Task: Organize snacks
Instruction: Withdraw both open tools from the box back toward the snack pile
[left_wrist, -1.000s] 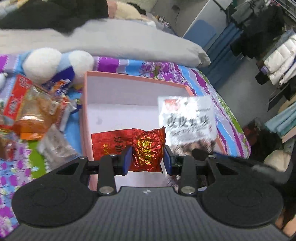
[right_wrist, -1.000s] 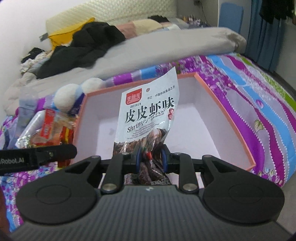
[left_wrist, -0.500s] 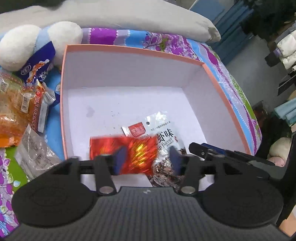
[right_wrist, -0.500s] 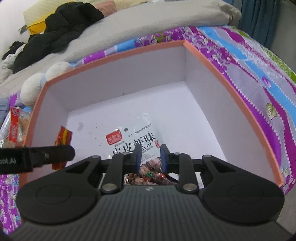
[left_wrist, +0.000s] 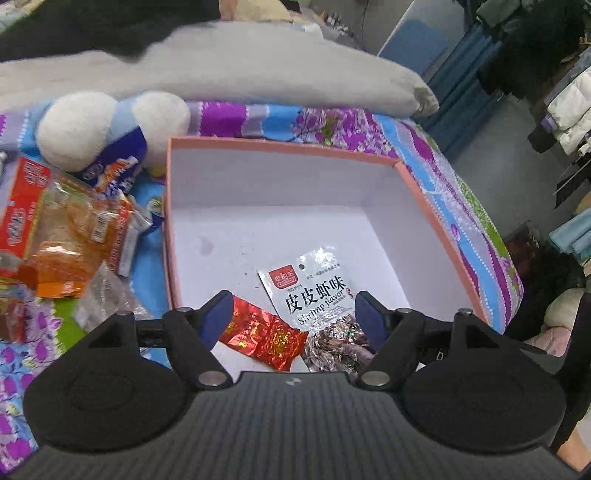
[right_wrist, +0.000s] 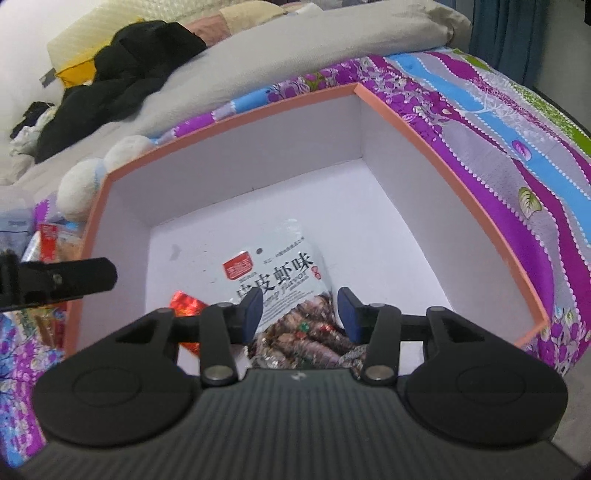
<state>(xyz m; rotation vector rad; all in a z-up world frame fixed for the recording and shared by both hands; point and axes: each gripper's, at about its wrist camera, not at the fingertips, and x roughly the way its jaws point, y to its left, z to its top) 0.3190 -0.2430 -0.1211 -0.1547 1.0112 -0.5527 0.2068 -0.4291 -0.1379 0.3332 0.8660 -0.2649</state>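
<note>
A pink-rimmed white box (left_wrist: 280, 147) (right_wrist: 229, 114) sits on the patterned bedspread. Inside it lie a red foil packet (left_wrist: 264, 338) (right_wrist: 186, 304) and a white shrimp-flavour snack bag (left_wrist: 314, 291) (right_wrist: 277, 273), side by side on the floor of the box. My left gripper (left_wrist: 293, 317) hangs above both, its jaws opening, the pads clear of the red packet. My right gripper (right_wrist: 300, 314) hovers over the bag's lower end, its jaws opening too, pads off the bag. One finger of the left gripper (right_wrist: 66, 278) shows at the left of the right wrist view.
A pile of loose snack packs (left_wrist: 62, 229) lies left of the box, with a white and blue plush toy (left_wrist: 107, 125) behind it. A grey duvet (left_wrist: 229, 66) runs along the back. The bed's edge drops to the floor on the right (left_wrist: 517, 288).
Both grippers lowered their snacks into the box and let go. The red packet and the white bag now lie on the box floor, and both pairs of jaws stand wider.
</note>
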